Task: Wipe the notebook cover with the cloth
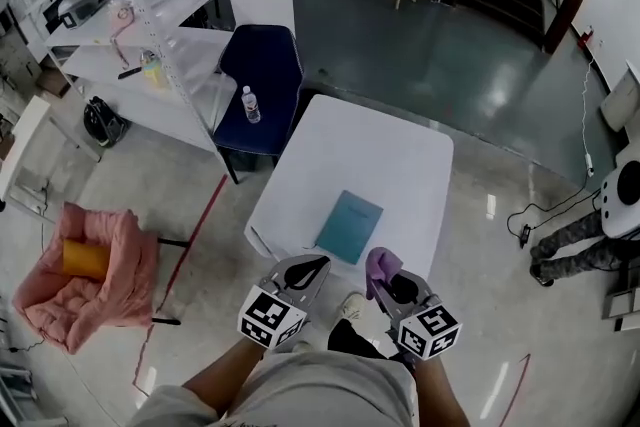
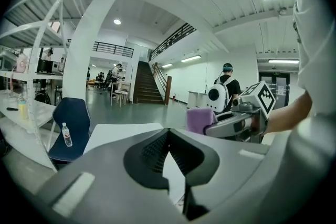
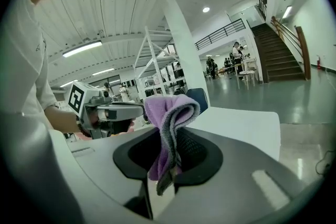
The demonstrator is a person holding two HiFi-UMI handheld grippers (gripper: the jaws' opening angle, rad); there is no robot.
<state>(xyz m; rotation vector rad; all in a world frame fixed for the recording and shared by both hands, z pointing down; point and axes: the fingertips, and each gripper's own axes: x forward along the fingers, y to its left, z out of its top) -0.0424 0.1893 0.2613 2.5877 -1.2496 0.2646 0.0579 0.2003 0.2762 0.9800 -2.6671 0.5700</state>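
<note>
Below the head camera, a white bench (image 1: 400, 145) stands on a glossy floor, and a teal notebook (image 1: 349, 226) lies flat and closed on it, close to the edge nearest the person. Both grippers hang just short of that edge, clear of the notebook: the left gripper (image 1: 308, 267) on the left, the right gripper (image 1: 392, 283) beside it with a purple cloth (image 1: 380, 265) bunched at its tip. A blue chair (image 1: 262, 65) with a water bottle (image 1: 250, 104) on its seat stands past the bench's far left corner. Along the left gripper's own view, the left gripper (image 2: 168, 134) has its jaws drawn together at the tips with nothing between them; the cloth (image 2: 199, 119) shows off to the right. Along the right gripper's view, the right gripper (image 3: 170, 136) is clamped on the cloth (image 3: 169, 113), which is folded over and stands up out of the jaws, with a loose tail hanging below. Wiping has not begun, by the look of it. Two risks stand out. The notebook is loose and unheld, so a sideways stroke may drag it across the smooth bench or off the near edge. The cloth is pinched only through a narrow fold, so hard pressure may tug it free or let bare jaw tips scrape the cover.
</note>
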